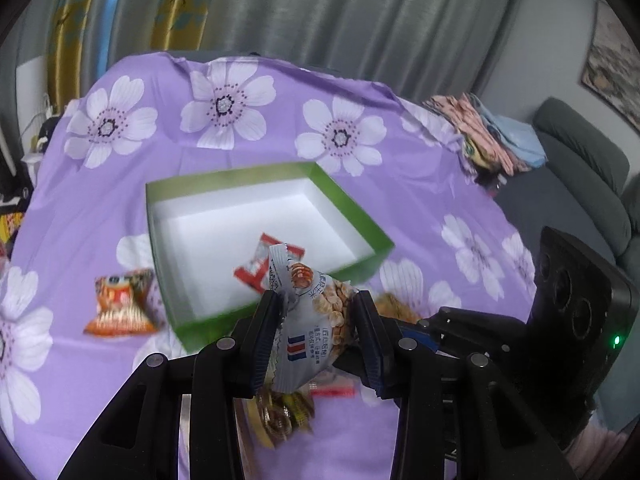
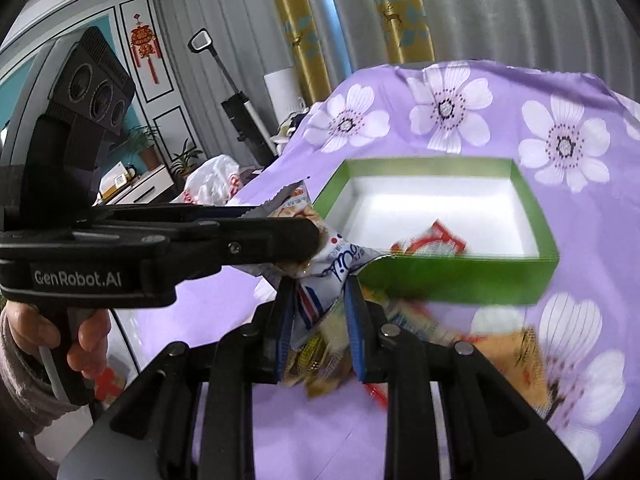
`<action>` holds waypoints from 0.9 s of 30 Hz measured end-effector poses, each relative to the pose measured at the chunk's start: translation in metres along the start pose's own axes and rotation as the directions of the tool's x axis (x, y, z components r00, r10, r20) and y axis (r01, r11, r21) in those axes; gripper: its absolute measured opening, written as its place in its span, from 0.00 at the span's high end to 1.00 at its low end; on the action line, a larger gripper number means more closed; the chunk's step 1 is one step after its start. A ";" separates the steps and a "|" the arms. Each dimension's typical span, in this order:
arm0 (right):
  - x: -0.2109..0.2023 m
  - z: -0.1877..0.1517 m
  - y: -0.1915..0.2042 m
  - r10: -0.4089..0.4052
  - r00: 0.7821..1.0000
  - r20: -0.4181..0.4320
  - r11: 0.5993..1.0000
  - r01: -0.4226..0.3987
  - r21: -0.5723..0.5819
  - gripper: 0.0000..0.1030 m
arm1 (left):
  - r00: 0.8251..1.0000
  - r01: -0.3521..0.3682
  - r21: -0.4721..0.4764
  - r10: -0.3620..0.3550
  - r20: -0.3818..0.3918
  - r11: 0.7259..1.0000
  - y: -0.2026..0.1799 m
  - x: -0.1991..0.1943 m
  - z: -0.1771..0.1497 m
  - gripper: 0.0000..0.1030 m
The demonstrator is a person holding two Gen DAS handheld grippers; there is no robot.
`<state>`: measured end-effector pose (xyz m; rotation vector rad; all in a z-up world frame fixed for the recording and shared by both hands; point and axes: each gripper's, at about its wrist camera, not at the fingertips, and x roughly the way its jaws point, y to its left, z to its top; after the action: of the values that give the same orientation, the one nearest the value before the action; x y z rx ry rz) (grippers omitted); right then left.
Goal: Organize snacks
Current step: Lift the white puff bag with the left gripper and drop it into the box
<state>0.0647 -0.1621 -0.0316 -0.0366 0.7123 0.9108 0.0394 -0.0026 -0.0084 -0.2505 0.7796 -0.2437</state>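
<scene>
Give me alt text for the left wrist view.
The left gripper is shut on a grey snack packet, held above a purple flowered cloth. Beyond it sits an open green box holding one red-and-white packet.

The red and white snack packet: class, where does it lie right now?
The red and white snack packet lies inside the green box, against its near wall, in both views.

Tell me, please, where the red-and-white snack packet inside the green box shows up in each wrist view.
Left wrist: red-and-white packet lies lower centre, by the box's near wall.
Right wrist: it lies right of centre, behind the near wall.
Shared landmark: the green box.
</scene>
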 end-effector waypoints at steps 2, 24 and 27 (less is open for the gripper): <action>0.008 0.008 -0.006 -0.007 1.000 -0.002 1.000 0.007 -0.007 0.76 | 1.000 0.003 -0.024 -0.003 0.002 1.000 0.008 0.010 0.011 0.62; 0.078 0.026 -0.064 -0.065 0.994 -0.082 0.994 0.072 0.080 0.54 | 0.995 -0.066 -0.162 0.054 -0.081 0.985 0.059 0.086 0.034 0.25; 0.066 0.021 -0.069 -0.075 0.995 -0.065 0.991 0.081 0.103 0.52 | 0.995 -0.080 -0.162 0.069 -0.077 0.983 0.062 0.078 0.032 0.25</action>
<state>0.1537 -0.1522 -0.0711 0.0015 0.8098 0.7989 0.1232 0.0362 -0.0571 -0.3702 0.8790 -0.1175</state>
